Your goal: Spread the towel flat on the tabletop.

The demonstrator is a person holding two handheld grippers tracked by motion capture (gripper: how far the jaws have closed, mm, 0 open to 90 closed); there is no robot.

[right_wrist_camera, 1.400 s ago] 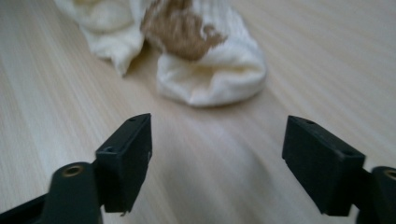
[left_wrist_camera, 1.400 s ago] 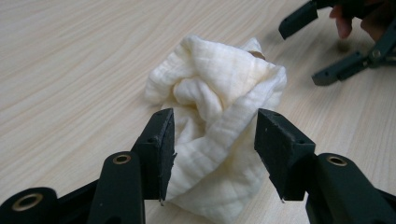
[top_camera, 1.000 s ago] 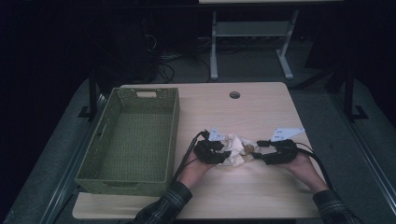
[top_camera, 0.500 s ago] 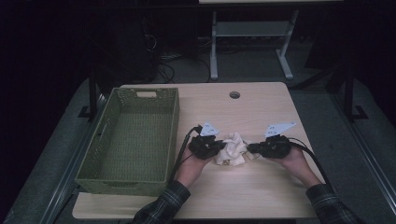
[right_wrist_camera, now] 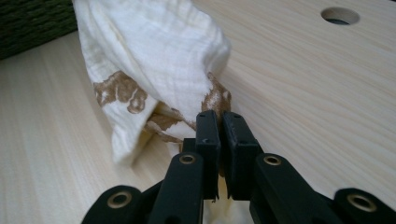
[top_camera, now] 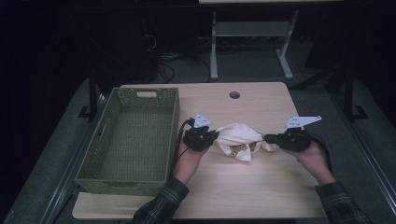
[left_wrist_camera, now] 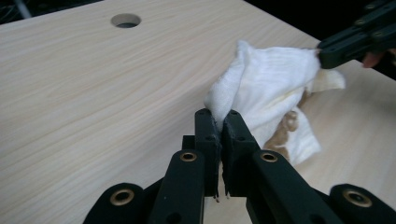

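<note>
A white cloth (top_camera: 240, 140) with brown prints hangs stretched between my two grippers just above the wooden table (top_camera: 261, 186). My left gripper (top_camera: 214, 136) is shut on the cloth's left edge; in the left gripper view the fabric (left_wrist_camera: 266, 100) is pinched between the closed jaws (left_wrist_camera: 219, 116). On the opposite edge my right gripper (top_camera: 267, 138) is shut too, and in the right gripper view the cloth (right_wrist_camera: 154, 60) rises from its tips (right_wrist_camera: 219, 116). The other hand's gripper (left_wrist_camera: 355, 39) also holds the cloth's far corner in the left gripper view.
A green woven basket (top_camera: 93, 161) stands on the table's left side, with nothing visible in it. A round cable hole (top_camera: 234, 94) sits near the far edge. Beyond the table, a metal stand (top_camera: 247, 42) and cables lie on the dark floor.
Both grippers have shut on the cloth's edges and moved apart, the right one outward. The crumpled cloth now hangs spread and slightly raised between them.
</note>
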